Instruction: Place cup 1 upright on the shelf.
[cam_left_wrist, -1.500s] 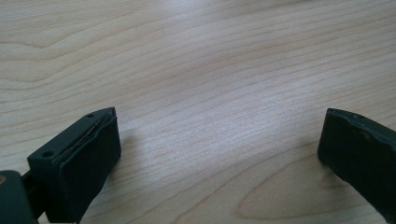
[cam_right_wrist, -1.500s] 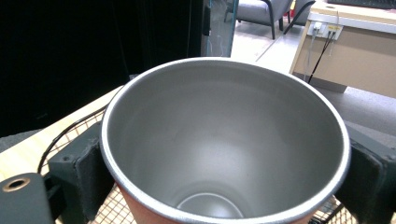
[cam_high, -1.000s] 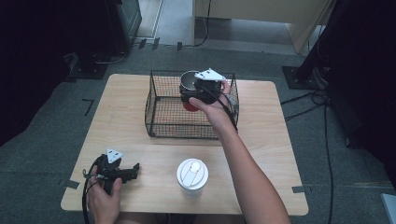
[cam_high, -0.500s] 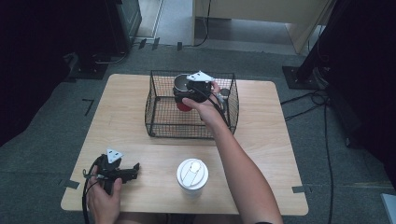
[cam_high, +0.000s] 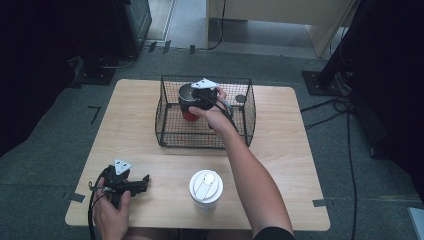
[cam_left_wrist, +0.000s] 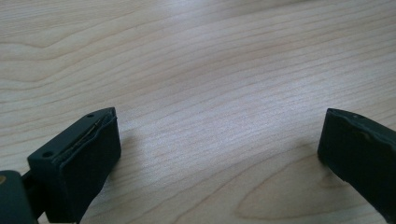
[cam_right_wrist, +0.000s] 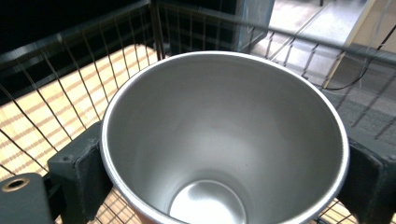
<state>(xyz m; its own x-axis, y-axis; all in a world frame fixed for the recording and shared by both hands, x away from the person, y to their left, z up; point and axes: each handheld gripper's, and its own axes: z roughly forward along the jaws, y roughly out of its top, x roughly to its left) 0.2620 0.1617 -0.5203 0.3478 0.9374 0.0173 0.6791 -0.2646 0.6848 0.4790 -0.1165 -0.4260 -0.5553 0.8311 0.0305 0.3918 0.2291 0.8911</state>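
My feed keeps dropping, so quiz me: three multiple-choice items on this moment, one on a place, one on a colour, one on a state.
1. Where is the steel cup?
A. inside the wire basket
B. beside the white lid
C. on the floor

2. What colour is the lidded cup near the table's front edge?
A. red
B. white
C. black

3. How do the left tongs stand?
A. shut on the cup
B. shut on nothing
C. open over bare wood

Answers:
1 A: the high view shows the right tongs holding it within the basket walls.
2 B: its lid and body look white.
3 C: the left gripper view shows its jaws wide apart above the table.
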